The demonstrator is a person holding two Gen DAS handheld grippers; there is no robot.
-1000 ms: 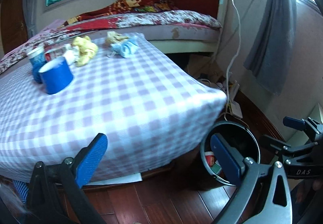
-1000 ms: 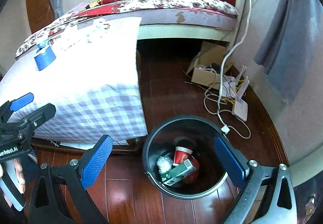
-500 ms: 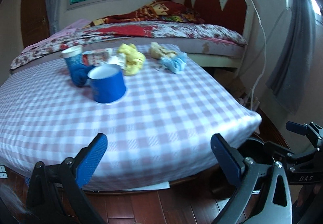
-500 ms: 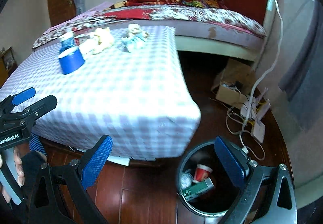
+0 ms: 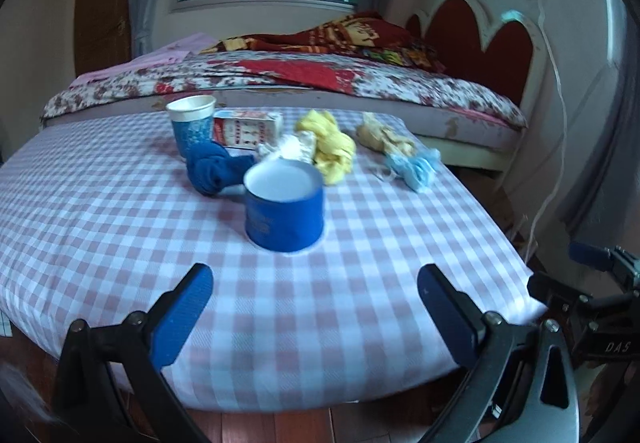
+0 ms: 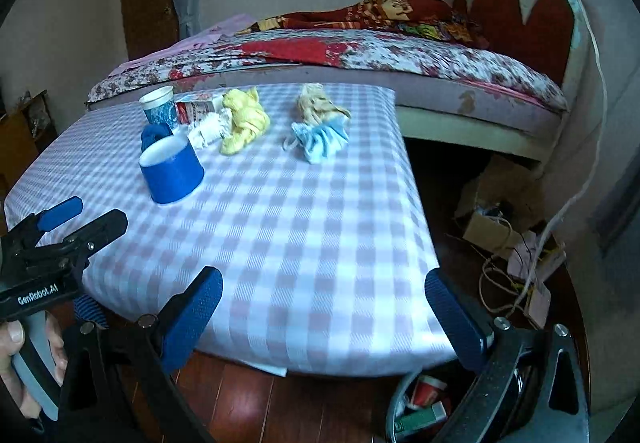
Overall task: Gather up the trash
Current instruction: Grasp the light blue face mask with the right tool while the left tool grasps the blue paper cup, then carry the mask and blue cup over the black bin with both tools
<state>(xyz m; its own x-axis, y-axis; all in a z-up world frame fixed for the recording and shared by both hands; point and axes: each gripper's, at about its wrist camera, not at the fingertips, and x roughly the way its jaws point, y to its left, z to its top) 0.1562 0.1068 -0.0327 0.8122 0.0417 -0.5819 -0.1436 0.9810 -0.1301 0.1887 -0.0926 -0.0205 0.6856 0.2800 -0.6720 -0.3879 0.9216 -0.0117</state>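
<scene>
Left wrist: blue cup (image 5: pixel 285 212) upside down.

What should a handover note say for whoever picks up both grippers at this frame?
Left gripper: open, empty, facing the wide blue cup.
Right gripper: open, empty, at the table's near edge.
On the table: tall blue paper cup, carton, blue cloth, white wad, yellow wad, tan and light-blue wads.
Done: red cup and green box lie in the bin.
Left: everything on the table.
</scene>
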